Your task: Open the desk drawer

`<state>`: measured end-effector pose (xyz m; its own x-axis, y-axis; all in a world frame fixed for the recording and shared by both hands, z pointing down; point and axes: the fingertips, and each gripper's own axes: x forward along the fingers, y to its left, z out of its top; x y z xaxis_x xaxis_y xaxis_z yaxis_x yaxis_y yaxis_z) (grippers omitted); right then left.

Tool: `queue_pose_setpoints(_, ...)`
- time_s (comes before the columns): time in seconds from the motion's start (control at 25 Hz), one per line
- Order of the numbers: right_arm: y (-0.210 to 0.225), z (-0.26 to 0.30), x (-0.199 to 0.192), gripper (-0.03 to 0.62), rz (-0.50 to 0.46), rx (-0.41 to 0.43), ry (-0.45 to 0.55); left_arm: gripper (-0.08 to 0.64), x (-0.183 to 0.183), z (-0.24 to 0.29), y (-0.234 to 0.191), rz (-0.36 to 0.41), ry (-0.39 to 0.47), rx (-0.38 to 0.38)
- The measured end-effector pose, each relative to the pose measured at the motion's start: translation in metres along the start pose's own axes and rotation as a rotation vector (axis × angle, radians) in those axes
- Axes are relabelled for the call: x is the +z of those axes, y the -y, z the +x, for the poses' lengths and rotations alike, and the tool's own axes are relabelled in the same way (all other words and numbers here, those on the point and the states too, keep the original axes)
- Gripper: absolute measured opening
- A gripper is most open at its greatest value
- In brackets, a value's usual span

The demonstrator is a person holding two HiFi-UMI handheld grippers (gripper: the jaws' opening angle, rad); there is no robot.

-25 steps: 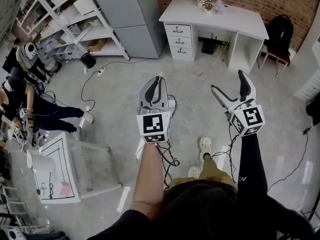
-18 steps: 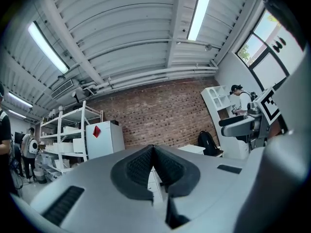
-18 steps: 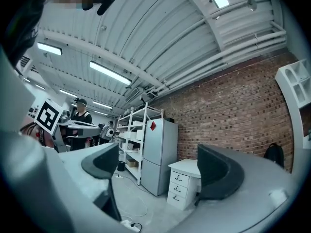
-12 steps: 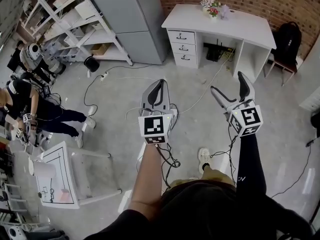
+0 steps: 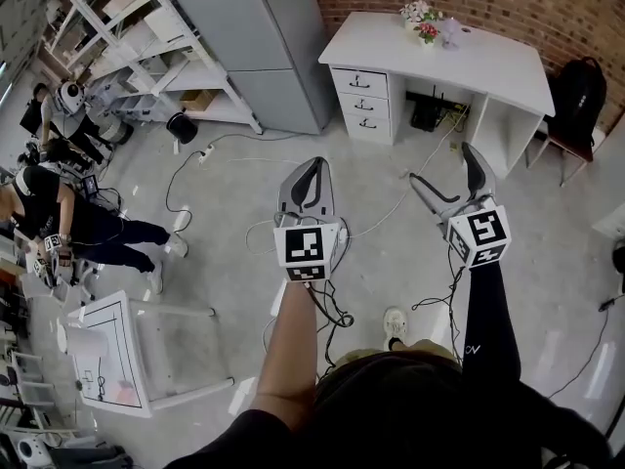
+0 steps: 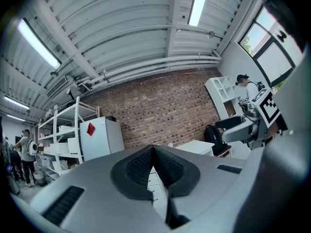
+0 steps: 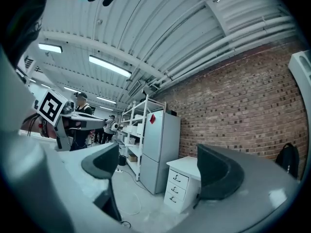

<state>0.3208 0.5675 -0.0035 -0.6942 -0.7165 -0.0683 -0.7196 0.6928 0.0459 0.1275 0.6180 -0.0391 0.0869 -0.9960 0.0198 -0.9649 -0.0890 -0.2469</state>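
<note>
Far left of the desk (image 5: 459, 52), a person (image 5: 59, 213) stood by the shelves (image 5: 117, 27), and a grey cabinet (image 5: 264, 37) sat just beside the desk's left end. Well short of the desk, over floor (image 5: 225, 203) strewn with cables (image 5: 210, 154), the left gripper (image 5: 310, 169) hung with its jaws pressed together on nothing. The three drawers (image 5: 365, 103) were stacked in the desk's left end, all flush and shut, each with a small dark handle. To their right, also well short of the desk, the right gripper (image 5: 444, 169) was spread wide and empty. A backpack (image 5: 578, 86) sat past the desk's right end.

Over the last second the desk had slid lower and grown slightly in the head view, and the wearer's foot (image 5: 394, 322) had dropped back towards the body: the person seemed to be walking up to it. Neither gripper had changed its spread. The task looked to be only in its approach. No handle was within reach yet, and the wide right gripper seemed the likelier one to take it.
</note>
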Motion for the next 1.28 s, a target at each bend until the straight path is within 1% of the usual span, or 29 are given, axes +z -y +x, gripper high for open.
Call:
queue_pose_setpoints(0.2, 0.025, 0.027, -0.016, 0.497, -0.029, 0.012, -0.027, 0.008, -0.005, 0.038, 0.002, 0.001, -0.011, -0.001)
queue_pose_setpoints(0.4, 0.047, 0.045, -0.017, 0.497, -0.029, 0.013, -0.017, 0.008, -0.012, 0.062, -0.004, 0.008, -0.033, 0.016)
queue_pose_setpoints(0.56, 0.057, 0.060, -0.017, 0.497, -0.031, 0.029, -0.017, 0.008, -0.012, 0.079, -0.017, 0.011, -0.054, 0.053)
queue_pose_setpoints(0.68, 0.060, 0.074, -0.016, 0.497, -0.036, 0.038, -0.016, 0.008, -0.010, 0.088, -0.029, 0.000, -0.044, 0.060)
queue_pose_setpoints(0.8, 0.064, 0.093, -0.014, 0.497, -0.033, 0.036, 0.001, 0.008, -0.010, 0.097, -0.043, 0.006, -0.033, 0.065)
queue_pose_setpoints(0.96, 0.073, 0.118, -0.015, 0.497, -0.030, 0.025, 0.013, 0.008, -0.022, 0.117, -0.060, 0.007, -0.035, 0.068)
queue_pose_setpoints(1.04, 0.078, 0.133, -0.018, 0.497, -0.035, 0.023, 0.011, 0.008, -0.028, 0.132, -0.068, 0.006, -0.037, 0.064)
queue_pose_setpoints(1.28, 0.091, 0.191, -0.036, 0.497, -0.063, 0.022, -0.017, 0.008, -0.044, 0.193, -0.086, 0.002, -0.029, 0.015)
